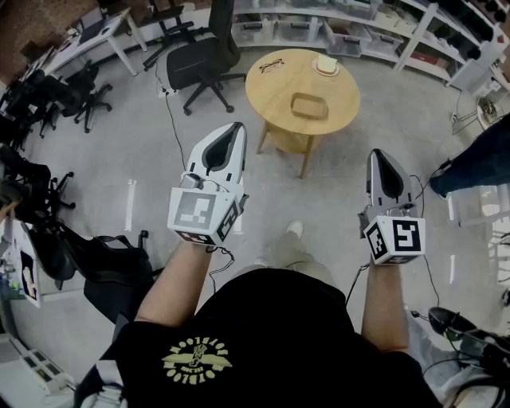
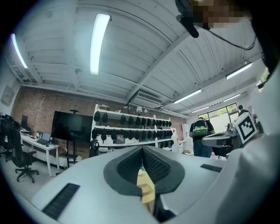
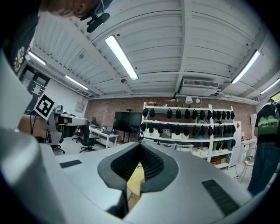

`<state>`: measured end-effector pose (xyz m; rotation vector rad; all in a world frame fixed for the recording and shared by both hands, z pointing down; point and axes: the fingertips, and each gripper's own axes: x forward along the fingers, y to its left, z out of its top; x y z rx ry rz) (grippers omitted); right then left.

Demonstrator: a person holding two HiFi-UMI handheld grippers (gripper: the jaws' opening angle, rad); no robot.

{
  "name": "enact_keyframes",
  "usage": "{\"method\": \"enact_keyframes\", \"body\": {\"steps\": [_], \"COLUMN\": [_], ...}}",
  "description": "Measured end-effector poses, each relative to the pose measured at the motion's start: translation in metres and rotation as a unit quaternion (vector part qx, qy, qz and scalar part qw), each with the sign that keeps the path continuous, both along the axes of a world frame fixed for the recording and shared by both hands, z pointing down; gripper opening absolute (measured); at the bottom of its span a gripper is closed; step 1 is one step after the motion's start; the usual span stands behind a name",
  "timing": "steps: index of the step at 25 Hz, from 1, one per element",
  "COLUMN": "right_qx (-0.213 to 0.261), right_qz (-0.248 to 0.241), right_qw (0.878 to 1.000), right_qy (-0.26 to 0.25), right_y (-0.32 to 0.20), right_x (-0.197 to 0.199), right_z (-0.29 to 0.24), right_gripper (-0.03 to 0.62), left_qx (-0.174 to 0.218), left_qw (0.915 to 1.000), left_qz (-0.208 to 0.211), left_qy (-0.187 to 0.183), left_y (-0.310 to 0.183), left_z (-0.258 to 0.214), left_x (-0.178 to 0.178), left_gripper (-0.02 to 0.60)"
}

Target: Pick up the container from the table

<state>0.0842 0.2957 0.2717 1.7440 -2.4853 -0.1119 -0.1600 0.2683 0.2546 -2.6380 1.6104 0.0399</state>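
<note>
A shallow rounded container (image 1: 309,106) lies on the round wooden table (image 1: 271,88), a step ahead of me. Both grippers are held level at waist height, well short of the table. My left gripper (image 1: 237,127) is shut with nothing between its jaws, its tip pointing toward the table's left edge. My right gripper (image 1: 376,153) is shut and empty too, below and right of the table. In the left gripper view the left gripper (image 2: 142,148) shows only a sliver of the table (image 2: 146,183) past its closed pads. The right gripper (image 3: 140,145) shows the same of the table (image 3: 135,177).
Also on the table are a pair of glasses (image 1: 271,65) and a cup on a saucer (image 1: 326,66). A black office chair (image 1: 203,60) stands left of the table. Shelves (image 1: 343,24) line the back. A person (image 1: 482,159) stands at the right; bags (image 1: 48,231) crowd the left.
</note>
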Motion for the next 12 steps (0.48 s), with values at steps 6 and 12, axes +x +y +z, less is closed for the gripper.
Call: {"method": "enact_keyframes", "body": {"steps": [6, 12], "right_qx": [-0.007, -0.021], "right_qz": [-0.018, -0.015], "right_qw": [1.0, 1.0], "right_qy": [0.003, -0.005], "right_y": [-0.024, -0.056], "right_x": [0.012, 0.023], "right_z": [0.012, 0.023], "right_gripper": [0.014, 0.015], "left_qx": [-0.009, -0.025], "left_qw": [0.9999, 0.9997], "left_qz": [-0.004, -0.009], "left_qy": [-0.003, -0.002], "left_y": [-0.025, -0.053], "left_z": [0.008, 0.021], "left_x": [0.011, 0.019], "left_gripper": [0.018, 0.018]}}
